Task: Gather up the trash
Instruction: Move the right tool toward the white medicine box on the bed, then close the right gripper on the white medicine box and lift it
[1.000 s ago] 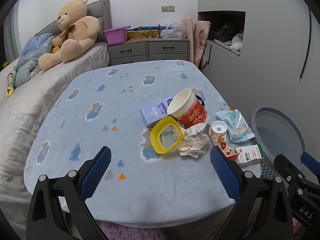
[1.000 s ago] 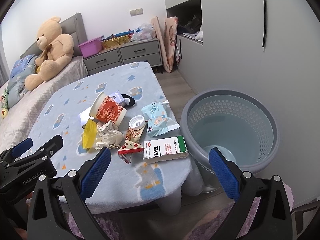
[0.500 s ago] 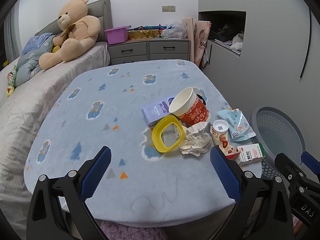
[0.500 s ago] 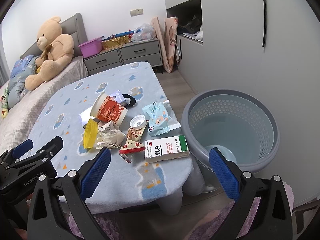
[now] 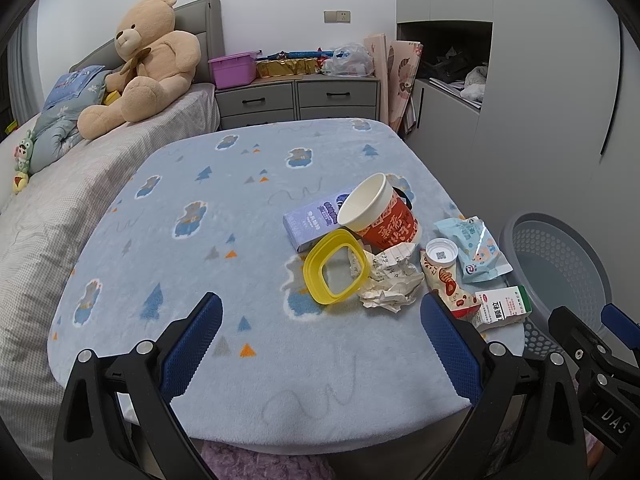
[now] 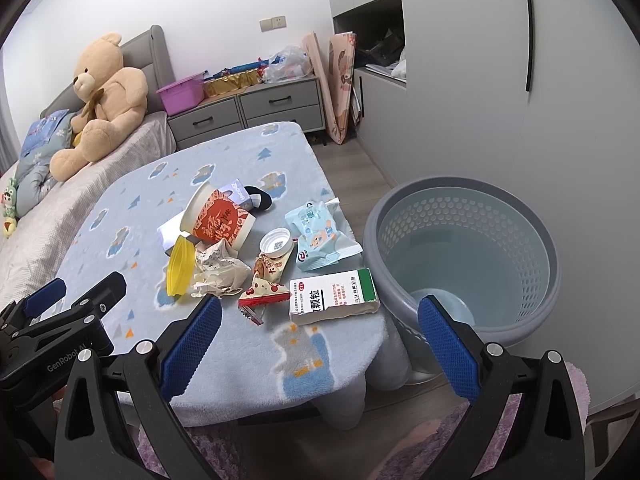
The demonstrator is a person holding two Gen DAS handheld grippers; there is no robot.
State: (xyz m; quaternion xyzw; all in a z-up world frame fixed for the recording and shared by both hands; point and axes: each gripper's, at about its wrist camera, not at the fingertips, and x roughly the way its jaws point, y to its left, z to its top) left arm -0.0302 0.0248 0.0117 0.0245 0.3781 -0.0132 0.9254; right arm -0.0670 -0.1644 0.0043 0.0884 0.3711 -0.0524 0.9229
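Observation:
Trash lies on the right part of the blue-covered table (image 5: 200,240): a red paper cup (image 5: 380,216) on its side, a yellow lid (image 5: 334,266), crumpled paper (image 5: 390,280), a purple box (image 5: 314,222), a white cap (image 5: 441,250), a blue snack packet (image 5: 472,248), a red wrapper (image 5: 450,286) and a white-green medicine box (image 6: 334,296). A grey basket (image 6: 464,256) stands on the floor at the table's right. My left gripper (image 5: 320,340) is open above the near table edge. My right gripper (image 6: 320,340) is open, just short of the medicine box.
A bed with a teddy bear (image 5: 144,64) borders the table's left. Grey drawers (image 5: 296,100) stand behind. White cabinets (image 6: 500,80) line the right wall beyond the basket. A purple rug (image 6: 440,440) lies under me.
Both grippers have drawn slightly back and up from the table; the trash looks a little farther away. Nothing was taken hold of.

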